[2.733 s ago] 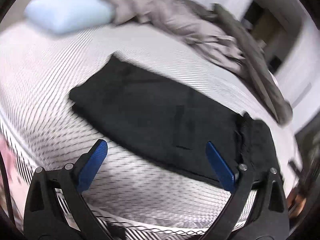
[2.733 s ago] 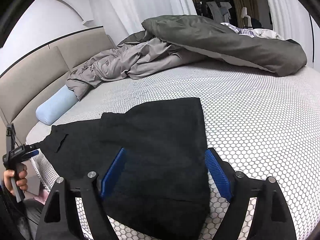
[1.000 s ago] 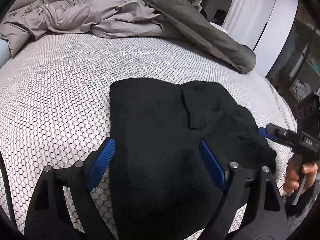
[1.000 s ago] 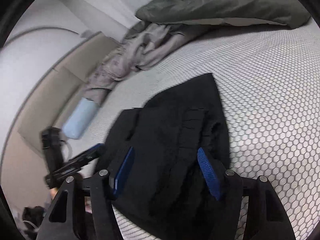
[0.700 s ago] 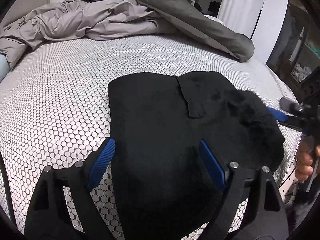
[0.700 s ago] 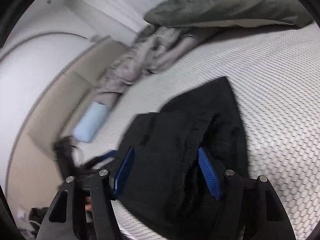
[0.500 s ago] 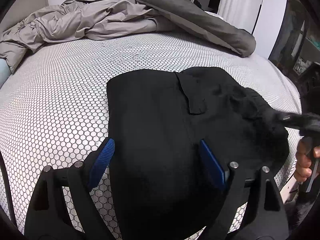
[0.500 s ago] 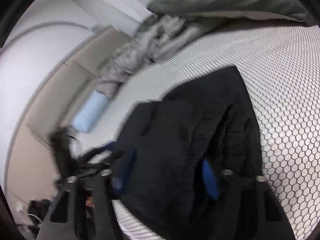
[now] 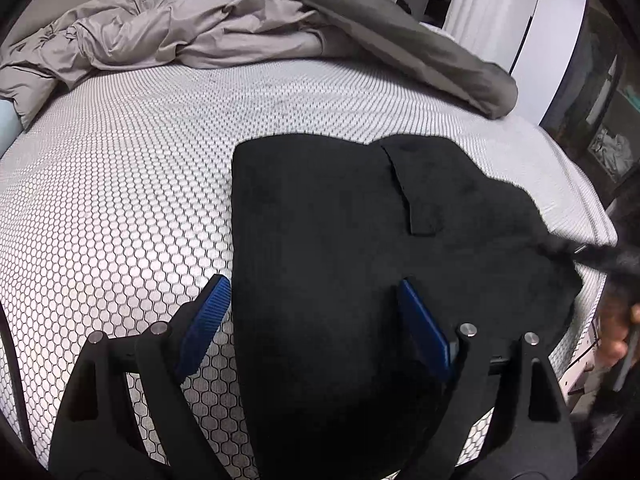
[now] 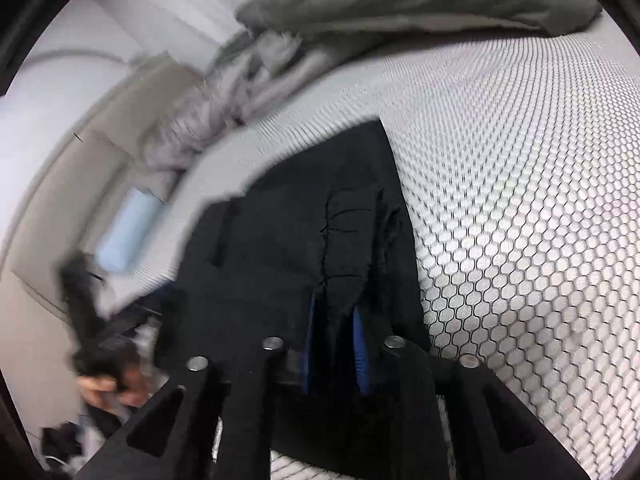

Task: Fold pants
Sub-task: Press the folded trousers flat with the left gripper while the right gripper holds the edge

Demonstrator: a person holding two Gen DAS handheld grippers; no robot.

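**Pants bunched in the right tongs, left tongs wide over the cloth**

Pants (image 9: 360, 240), black and partly folded, lie on the mattress (image 9: 120, 184) straight ahead of the left tongs (image 9: 316, 320) and run back beneath them. The left tongs stand wide apart above the cloth: one blue pad (image 9: 204, 320) sits over bare honeycomb cover just off the pants' edge, the other over the black fabric, and neither presses on anything. A flap or pocket edge shows on the pants ahead of these tongs, a little toward the right pad.

In the right wrist view the pants (image 10: 288, 248) fill the space ahead of and under the right tongs (image 10: 334, 344). These jaws have just been closing, and a raised ridge of black cloth stands between the two blue pads, which press on it from both sides. The fabric puckers into creases just ahead of the grip.

To the left of the right tongs, blurred, a hand (image 10: 108, 390) holds the other gripper's handle. In the left view the right gripper's tip reaches the pants' far right edge, dark and smeared.

Beyond both tongs, at the far side of the mattress, lies a crumpled grey duvet (image 9: 180, 36). A pale blue pillow (image 10: 128, 236) lies far left of the right tongs, by the headboard (image 10: 80, 168).
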